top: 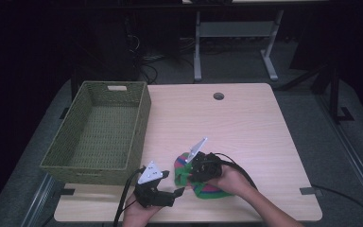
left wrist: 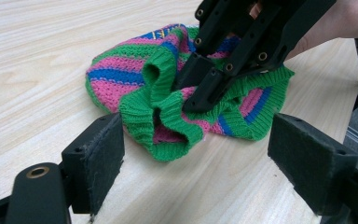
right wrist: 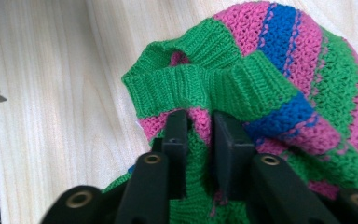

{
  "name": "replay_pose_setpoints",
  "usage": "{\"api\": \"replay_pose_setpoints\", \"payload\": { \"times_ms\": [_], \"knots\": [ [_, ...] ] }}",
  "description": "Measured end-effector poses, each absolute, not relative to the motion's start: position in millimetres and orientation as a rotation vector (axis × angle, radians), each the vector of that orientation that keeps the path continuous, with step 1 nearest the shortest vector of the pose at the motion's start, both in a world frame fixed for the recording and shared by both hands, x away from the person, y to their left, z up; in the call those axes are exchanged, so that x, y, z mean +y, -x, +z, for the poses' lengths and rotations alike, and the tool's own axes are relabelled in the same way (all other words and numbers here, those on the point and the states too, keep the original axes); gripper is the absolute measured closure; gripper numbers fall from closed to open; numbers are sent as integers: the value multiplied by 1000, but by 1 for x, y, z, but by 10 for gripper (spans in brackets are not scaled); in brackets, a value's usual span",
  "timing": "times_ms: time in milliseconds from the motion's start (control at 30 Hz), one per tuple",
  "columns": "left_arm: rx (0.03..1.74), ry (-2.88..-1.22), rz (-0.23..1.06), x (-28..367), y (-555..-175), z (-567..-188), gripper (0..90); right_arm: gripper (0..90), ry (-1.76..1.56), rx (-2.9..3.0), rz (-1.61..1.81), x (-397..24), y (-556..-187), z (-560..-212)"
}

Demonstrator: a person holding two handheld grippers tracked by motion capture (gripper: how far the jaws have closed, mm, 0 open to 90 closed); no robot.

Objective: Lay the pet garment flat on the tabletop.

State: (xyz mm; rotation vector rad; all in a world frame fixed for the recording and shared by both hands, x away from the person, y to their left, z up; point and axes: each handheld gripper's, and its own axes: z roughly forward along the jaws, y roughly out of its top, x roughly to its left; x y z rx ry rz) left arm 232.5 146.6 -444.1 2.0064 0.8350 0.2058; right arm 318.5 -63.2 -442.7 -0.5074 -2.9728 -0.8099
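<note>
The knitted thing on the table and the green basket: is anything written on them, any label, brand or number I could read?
No readable text anywhere.
Knitted piece: a few yellow stitched marks near its top edge, too small and cut off to read.
Basket: a pale patch at the far rim, blank or too blurred to tell.

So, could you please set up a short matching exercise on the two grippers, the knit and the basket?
Things:
1. left gripper
2. right gripper
3. knit
4. basket

States:
A. empty, at the table's left
B. pinched at its green cuff
C. jaws wide apart, nothing between the pads
D. jaws closed on fabric

Pairs: 1-C, 2-D, 3-B, 4-A
</note>
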Motion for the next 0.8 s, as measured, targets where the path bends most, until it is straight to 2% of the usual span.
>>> {"api": "replay_pose_setpoints", "payload": {
  "times_ms": [100,800],
  "knots": [
    [840,-1998,205,146,-233,-444,181,818,520,-2969,-810,-65,-320,-441],
    [860,-1958,211,150,-233,-443,184,829,548,-2937,-942,-86,-324,-404]
  ]
}}
